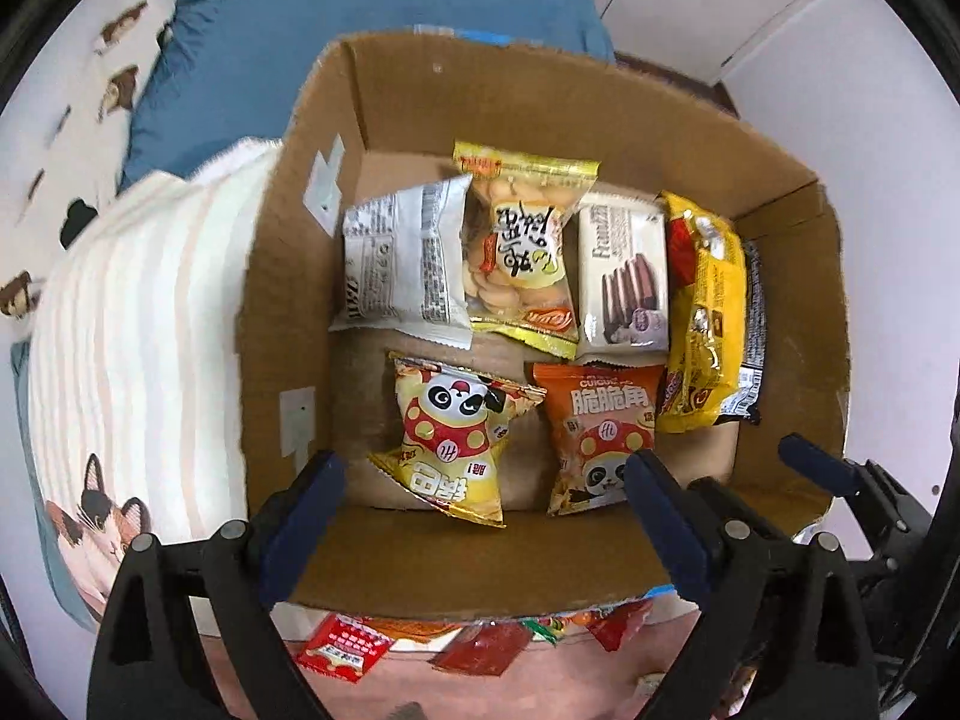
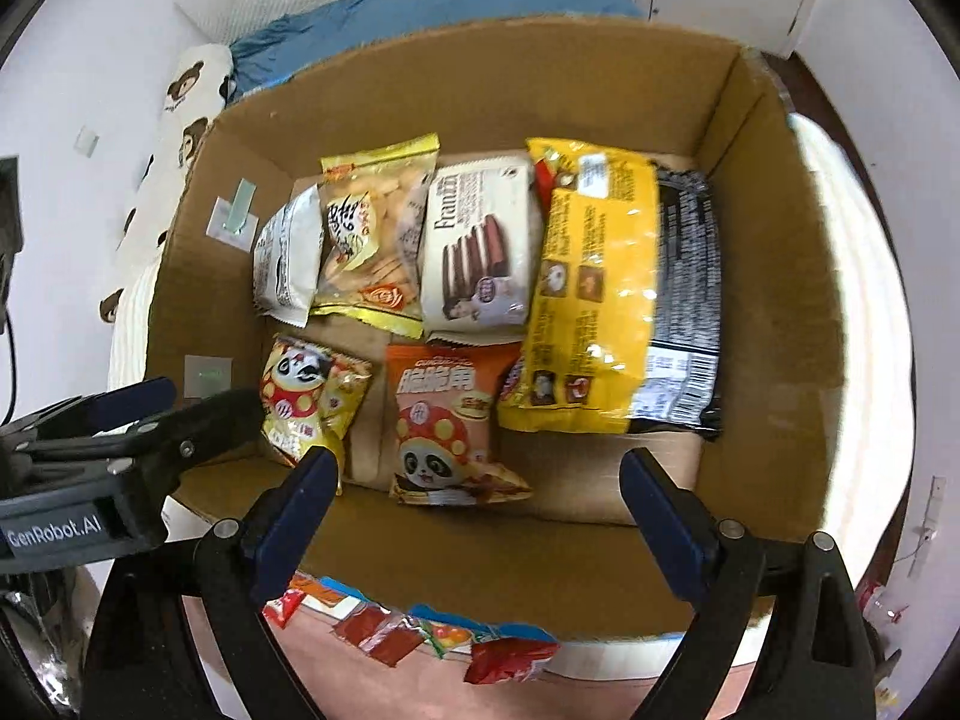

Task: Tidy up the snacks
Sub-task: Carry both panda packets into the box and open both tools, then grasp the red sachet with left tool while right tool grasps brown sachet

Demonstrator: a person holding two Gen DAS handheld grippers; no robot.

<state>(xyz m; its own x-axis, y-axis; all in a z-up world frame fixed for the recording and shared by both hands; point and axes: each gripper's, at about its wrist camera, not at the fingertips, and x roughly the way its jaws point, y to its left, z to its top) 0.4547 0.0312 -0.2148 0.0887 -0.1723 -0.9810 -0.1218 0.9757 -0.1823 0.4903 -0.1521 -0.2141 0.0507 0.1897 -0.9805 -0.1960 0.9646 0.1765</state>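
Box [image 1: 600, 114]: open cardboard, seen from above, resting on bedding; all places below are given from it.
Pillow [image 1: 138, 324]: striped, with a cat print, just outside the box's left wall.
Yellow bag [image 2: 591, 288]: largest packet, inside against the right wall, lying on a black packet [image 2: 687, 300].
Far row: white packet [image 1: 405, 264], biscuit bag [image 1: 519, 246], wafer pack [image 1: 624, 276], side by side on the floor.
Near row: yellow panda bag [image 1: 450, 438], orange panda bag [image 2: 444, 420].
Loose packets [image 2: 414, 630]: small red ones outside the near wall.
Left gripper [image 1: 486, 474]: above the near edge, jaws spread wide, empty.
Right gripper [image 2: 480, 474]: likewise spread wide, empty.
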